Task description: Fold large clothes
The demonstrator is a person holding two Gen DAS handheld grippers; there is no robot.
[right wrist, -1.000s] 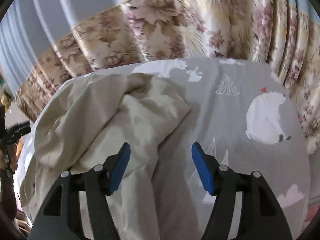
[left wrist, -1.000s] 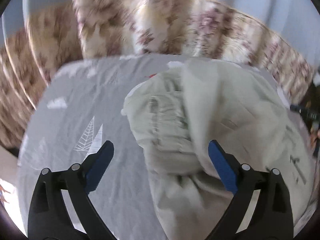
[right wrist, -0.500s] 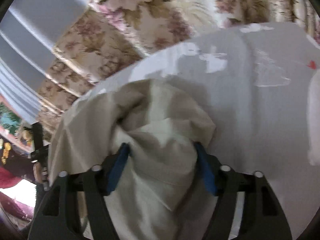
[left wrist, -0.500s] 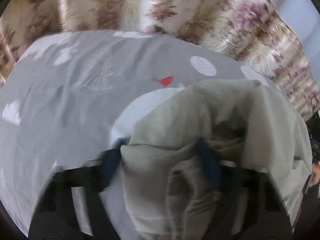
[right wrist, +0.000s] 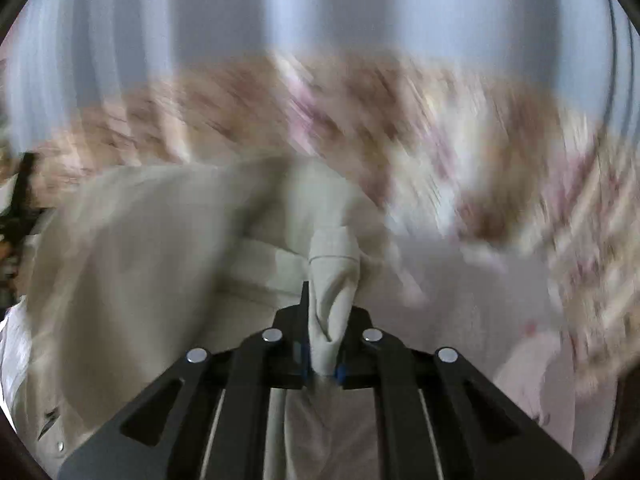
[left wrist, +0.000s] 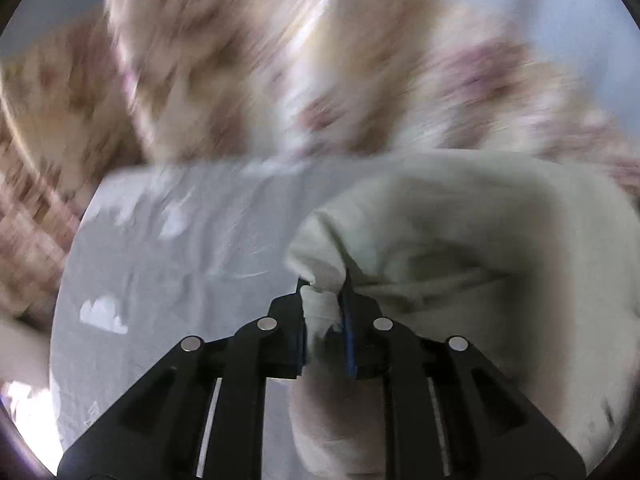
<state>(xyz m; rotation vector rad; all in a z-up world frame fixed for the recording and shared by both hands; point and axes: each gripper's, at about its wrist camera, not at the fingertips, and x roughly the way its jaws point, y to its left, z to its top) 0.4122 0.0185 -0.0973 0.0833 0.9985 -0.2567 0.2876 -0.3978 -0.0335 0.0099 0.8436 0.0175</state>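
Pale beige cloth garment (left wrist: 472, 232), only one, lies crumpled on the grey bed sheet with white printed figures (left wrist: 168, 264). I hold it at two places. My left gripper (left wrist: 324, 312) has its jaws clenched on one bunched fold of the garment, and a bit of cloth sticks out between the two blue pads (left wrist: 349, 332). My right gripper (right wrist: 329, 320) has its jaws clenched on a second fold of the same garment (right wrist: 152, 248), which stands up between them as a twisted point. In the left wrist view the garment spreads to the right of the jaws; in the right wrist view it spreads to the left. Behind the bed hangs one floral curtain in cream, brown and pink (right wrist: 400, 120), strongly blurred in both views. On the garment's lower left edge in the right view I count one small snap button (right wrist: 60, 446).
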